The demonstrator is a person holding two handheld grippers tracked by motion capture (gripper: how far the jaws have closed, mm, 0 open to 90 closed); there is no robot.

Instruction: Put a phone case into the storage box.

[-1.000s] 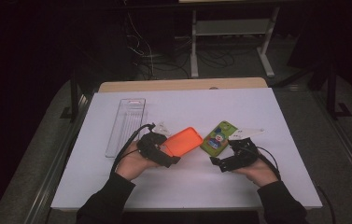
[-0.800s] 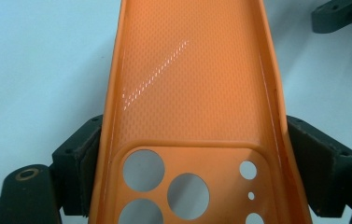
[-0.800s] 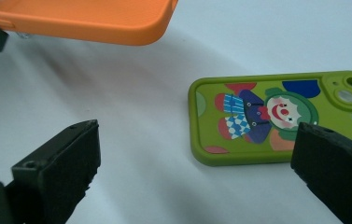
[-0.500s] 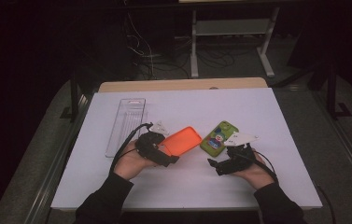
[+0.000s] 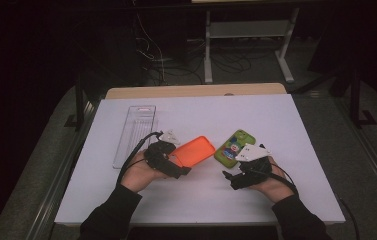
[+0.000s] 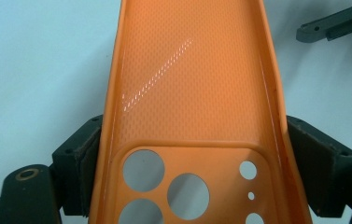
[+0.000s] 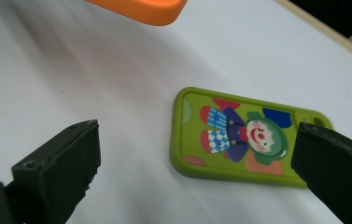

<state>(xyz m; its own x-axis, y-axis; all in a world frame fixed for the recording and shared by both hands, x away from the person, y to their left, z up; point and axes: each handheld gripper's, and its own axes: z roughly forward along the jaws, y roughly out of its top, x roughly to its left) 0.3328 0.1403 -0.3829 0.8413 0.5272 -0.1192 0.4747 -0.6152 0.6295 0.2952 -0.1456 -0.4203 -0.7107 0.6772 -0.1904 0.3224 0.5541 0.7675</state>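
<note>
An orange phone case (image 5: 193, 151) is held just above the white table (image 5: 276, 115), hollow side up. My left gripper (image 5: 178, 159) is shut on its camera-hole end. In the left gripper view the orange case (image 6: 192, 93) runs away from me, and both pads (image 6: 82, 161) press on its side walls. A green phone case (image 5: 233, 146) printed with a clown lies flat on the table to the right of it. My right gripper (image 5: 230, 180) stands open just short of the green case (image 7: 243, 137), touching nothing, with the jaws (image 7: 197, 154) wide apart.
A clear plastic tray (image 5: 136, 132) lies at the back left of the table, behind my left hand. A wooden strip (image 5: 196, 91) borders the table's far edge. Beyond it are a dark floor, cables and a metal stand (image 5: 246, 30).
My right hand has drawn back a little from the green case, towards the table's near edge. The left gripper and the orange case have hardly moved.
</note>
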